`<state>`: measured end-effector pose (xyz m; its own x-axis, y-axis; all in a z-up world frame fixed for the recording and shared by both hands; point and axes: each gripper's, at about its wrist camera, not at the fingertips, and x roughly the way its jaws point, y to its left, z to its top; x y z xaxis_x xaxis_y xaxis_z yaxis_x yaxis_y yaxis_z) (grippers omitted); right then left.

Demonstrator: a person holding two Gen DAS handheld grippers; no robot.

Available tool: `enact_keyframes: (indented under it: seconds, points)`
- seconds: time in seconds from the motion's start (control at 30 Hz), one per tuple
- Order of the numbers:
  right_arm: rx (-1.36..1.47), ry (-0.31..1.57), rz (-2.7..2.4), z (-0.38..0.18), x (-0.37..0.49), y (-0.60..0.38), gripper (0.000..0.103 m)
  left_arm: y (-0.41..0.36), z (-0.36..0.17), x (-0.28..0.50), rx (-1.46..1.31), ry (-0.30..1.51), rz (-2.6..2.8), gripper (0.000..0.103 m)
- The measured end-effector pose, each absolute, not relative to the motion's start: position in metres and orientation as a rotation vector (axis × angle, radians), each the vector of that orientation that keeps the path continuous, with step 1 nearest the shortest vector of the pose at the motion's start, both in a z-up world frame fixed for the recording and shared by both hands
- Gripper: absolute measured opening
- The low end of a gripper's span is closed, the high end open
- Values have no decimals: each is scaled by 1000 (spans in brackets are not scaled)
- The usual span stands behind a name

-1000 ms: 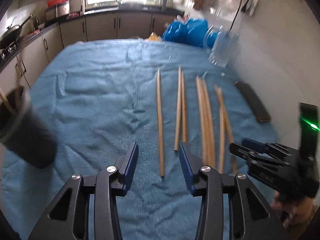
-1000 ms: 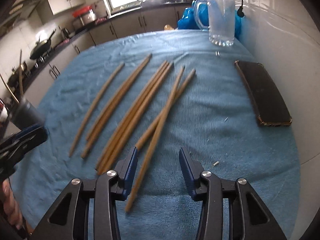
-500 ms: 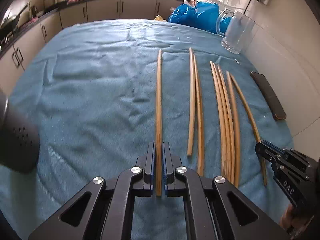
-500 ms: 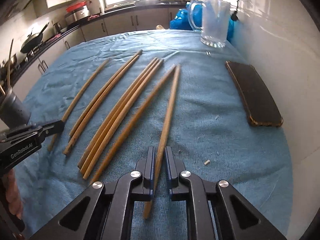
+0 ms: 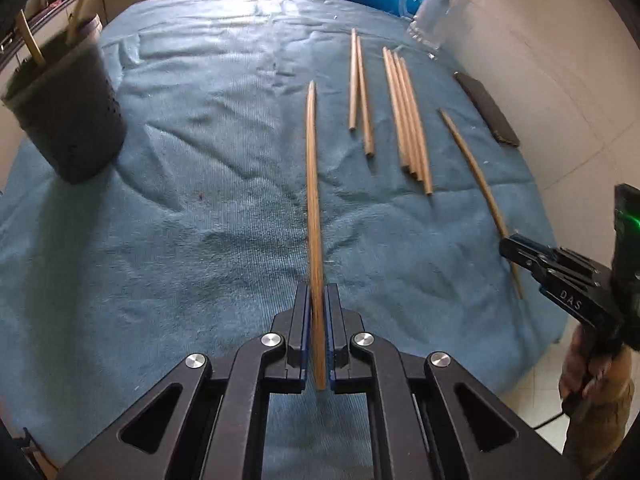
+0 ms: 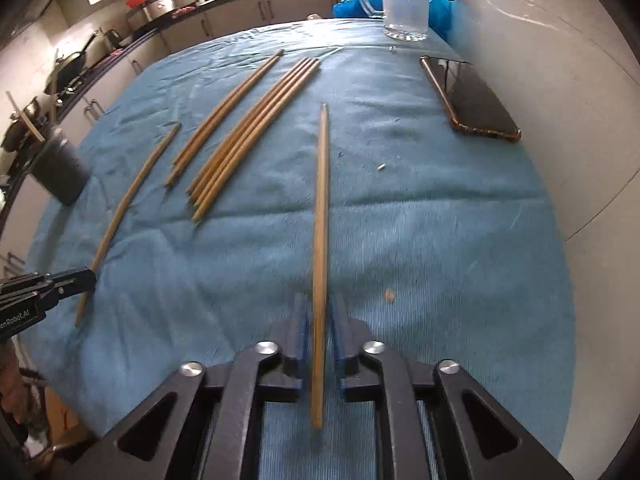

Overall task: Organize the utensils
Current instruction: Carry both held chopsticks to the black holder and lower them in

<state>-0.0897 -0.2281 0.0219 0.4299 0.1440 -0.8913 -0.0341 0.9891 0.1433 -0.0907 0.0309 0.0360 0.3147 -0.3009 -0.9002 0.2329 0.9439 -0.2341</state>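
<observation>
Left wrist view, from nine o'clock across: a dark perforated utensil holder (image 5: 66, 120) stands on the blue cloth (image 5: 180, 240) covering the tabletop, with two sticks poking out of its top. At six o'clock the left hand-held gripper (image 5: 318, 312) is clenched on a long wooden chopstick (image 5: 314, 200) that runs up toward twelve. Past it, at one o'clock, lie a pair of chopsticks (image 5: 360, 96), then a bundle of four (image 5: 408, 116). At two o'clock a dark phone (image 5: 486, 110) lies near the wall, and a glass mug (image 5: 432, 20) stands beyond. At three o'clock the right hand-held gripper (image 5: 516, 250) shows with another chopstick at its tip.

Right wrist view: the left one (image 6: 80, 280) sits at nine o'clock with its curved-looking stick (image 6: 132, 196). At six o'clock the right hand-held gripper's (image 6: 320, 320) jaws are opening; a single chopstick (image 6: 322, 220) lies between them, the blue pads blurred and standing just off the wood.
</observation>
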Motion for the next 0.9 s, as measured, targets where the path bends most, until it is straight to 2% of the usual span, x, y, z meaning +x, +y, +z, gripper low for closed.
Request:
enact_keyframes:
  seconds: [0.03,0.07,0.2,0.33,0.57,0.73,0.9]
  points:
    - [110,1116,118,25,-90,-230,38,31,42,-91,-58,1182,-354,6]
    - [109,1103,117,29,-89,-232,40,29,48,-91,-50,1161,-358,6]
    - [99,1053,106,43,-69,-237,40,18,59,-68,-37,1102,-346,17]
    - [83,1057,109,41,-34,-233,40,3,52,-29,-20,1071,-314,17]
    - [19,1107,84,21,20,-230,39,-1,19,30,-65,1122,-229,17]
    - [2,1114,74,18,42,-233,31,-4,15,50,-69,1130,-231,17]
    - [-23,1139,70,16,63,-228,27,-10,15,58,-39,1132,-234,17]
